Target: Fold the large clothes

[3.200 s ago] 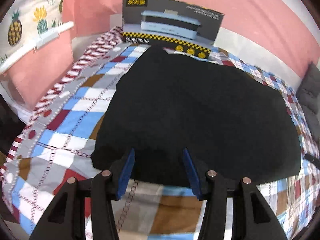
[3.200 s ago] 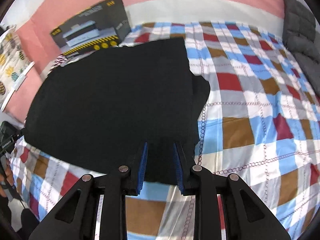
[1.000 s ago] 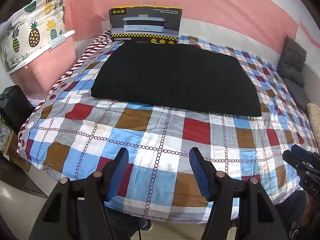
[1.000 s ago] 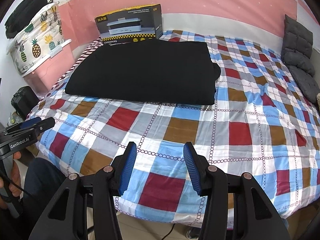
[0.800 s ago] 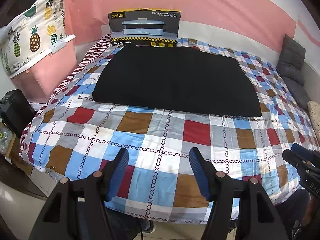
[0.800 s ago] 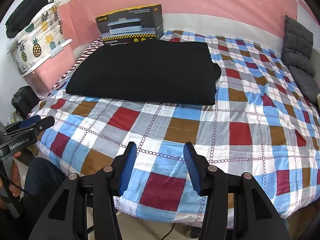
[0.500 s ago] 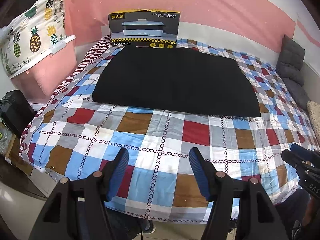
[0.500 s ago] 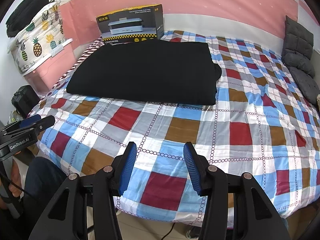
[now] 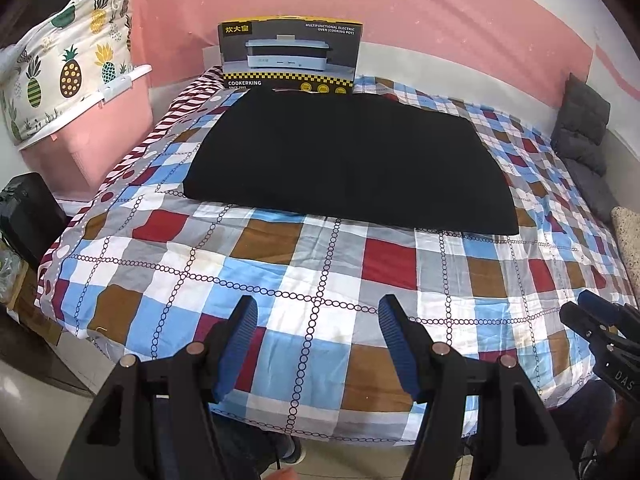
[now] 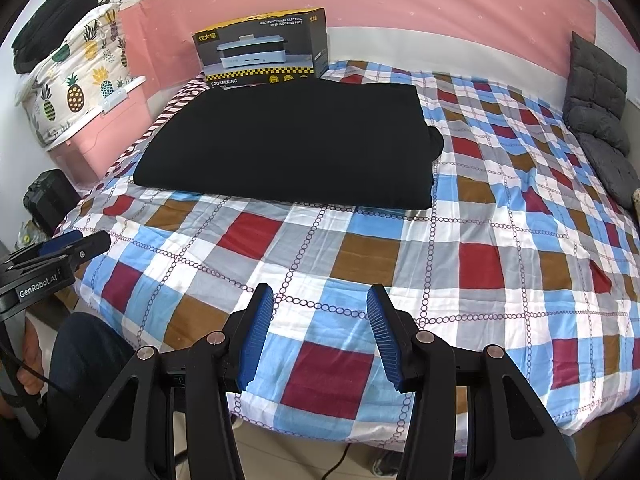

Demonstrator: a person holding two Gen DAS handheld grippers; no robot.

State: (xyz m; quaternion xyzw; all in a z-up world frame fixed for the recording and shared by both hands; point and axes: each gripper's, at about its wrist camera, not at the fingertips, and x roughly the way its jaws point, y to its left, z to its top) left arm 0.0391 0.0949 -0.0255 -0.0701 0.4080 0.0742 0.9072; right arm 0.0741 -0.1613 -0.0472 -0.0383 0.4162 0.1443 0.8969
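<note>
Both the left tool and the right tool hang released; the black garment ahead seems folded, so check its far edges.

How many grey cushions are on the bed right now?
2, both at the bed's far right edge by the wall: an upper grey cushion leaning upright, and a lower grey cushion lying below it. More may be hidden past the picture's edge.
</note>
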